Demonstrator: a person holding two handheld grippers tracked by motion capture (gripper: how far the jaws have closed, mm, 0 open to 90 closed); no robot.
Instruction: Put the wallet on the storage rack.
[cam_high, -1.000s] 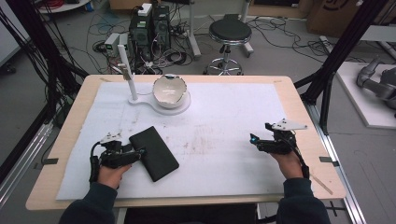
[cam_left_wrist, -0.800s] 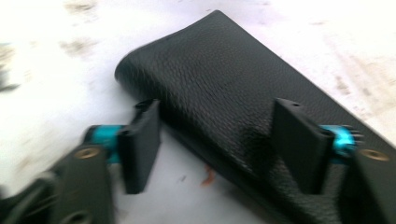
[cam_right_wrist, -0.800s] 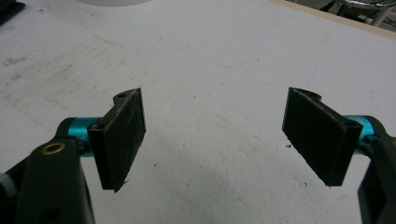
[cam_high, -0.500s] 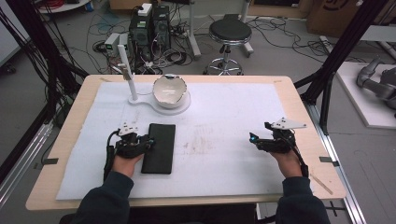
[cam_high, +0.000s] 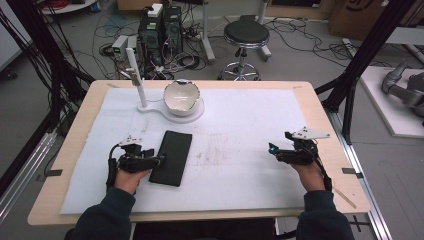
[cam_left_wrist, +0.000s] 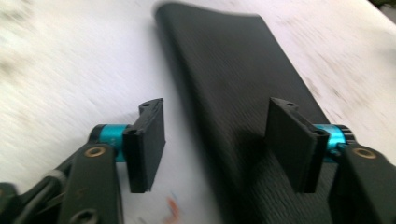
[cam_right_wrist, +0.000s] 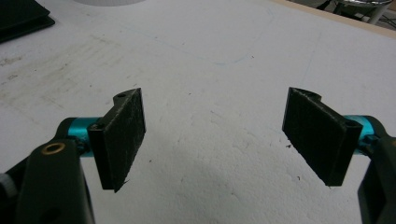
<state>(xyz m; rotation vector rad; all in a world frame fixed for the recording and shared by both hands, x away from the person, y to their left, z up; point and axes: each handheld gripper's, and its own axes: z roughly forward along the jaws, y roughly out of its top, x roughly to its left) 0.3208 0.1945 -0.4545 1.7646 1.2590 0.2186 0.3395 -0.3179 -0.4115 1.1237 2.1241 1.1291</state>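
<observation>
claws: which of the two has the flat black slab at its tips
The left claw: the flat black rectangular slab lies at its tips, its jaws just reopened astride the slab's edge. The right claw hangs open over bare white table cover.

floor: grey, cables (cam_high: 165, 55) | furniture: wooden table (cam_high: 320, 115), black stool (cam_high: 245, 35) | frame: black struts (cam_high: 360, 65)

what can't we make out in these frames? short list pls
- Black slab, left gripper view: motion blur smears its texture; near end cut off by the bottom edge.
- Black slab, right gripper view: just a corner, cut off by the top left edge.
- Bowl, high view: too small to tell if anything lies inside.
</observation>
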